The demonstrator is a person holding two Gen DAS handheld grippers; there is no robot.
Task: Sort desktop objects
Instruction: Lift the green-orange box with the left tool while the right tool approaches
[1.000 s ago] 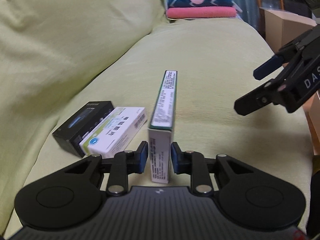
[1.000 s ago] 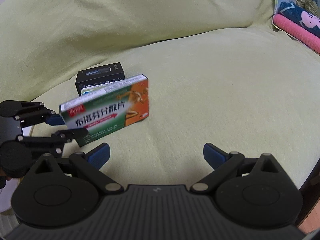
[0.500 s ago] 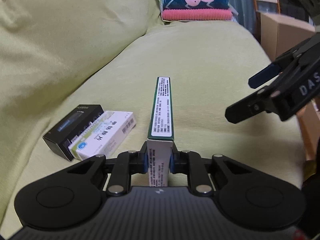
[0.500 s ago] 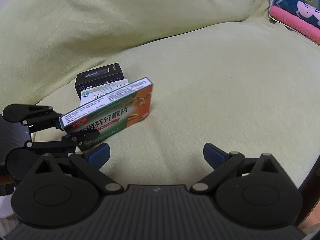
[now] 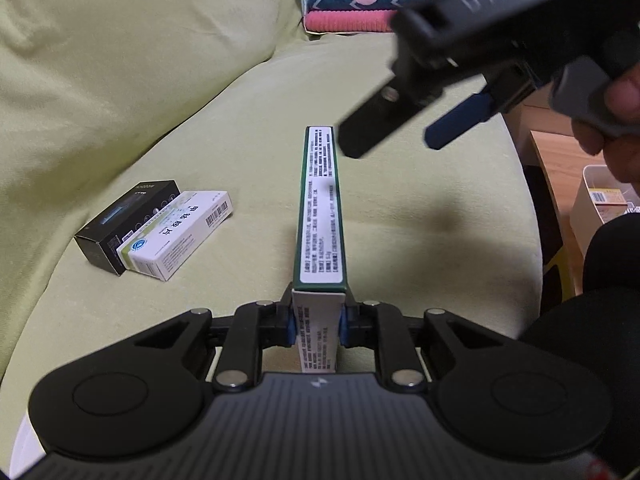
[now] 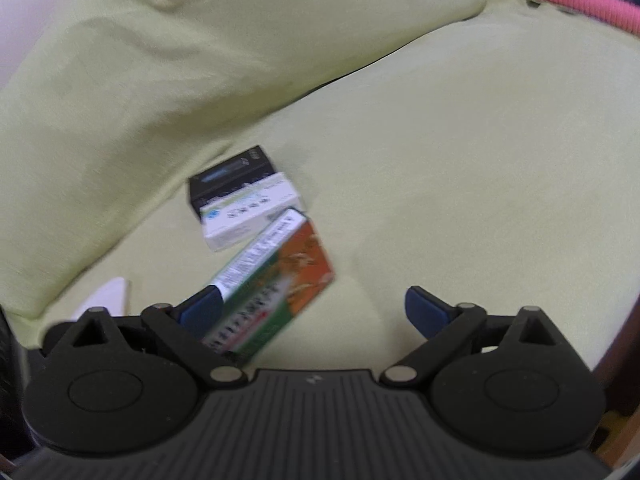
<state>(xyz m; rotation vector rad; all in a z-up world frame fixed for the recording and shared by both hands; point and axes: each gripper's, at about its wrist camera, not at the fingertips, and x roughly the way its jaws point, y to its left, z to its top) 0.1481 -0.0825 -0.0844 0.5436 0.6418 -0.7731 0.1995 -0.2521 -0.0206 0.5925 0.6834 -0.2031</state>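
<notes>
Green-and-orange medicine box [image 5: 320, 208] pinched, on edge

Left gripper [image 5: 318, 326] fingers clamp its near end above yellow-green sofa cushion [image 5: 420, 208]. Right gripper [image 6: 316, 312] fingers spread wide, just narrowing slightly, holding nothing. White carton [image 5: 176, 236] touches black box [image 5: 124, 224], left.

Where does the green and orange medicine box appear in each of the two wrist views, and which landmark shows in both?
Left wrist view: the green and orange medicine box stands on edge at centre, running away from the camera, clamped in the left tongs.
Right wrist view: the same box lies lower left of centre, tilted, its printed face showing.
Shared landmark: the white box against the black box.
</notes>
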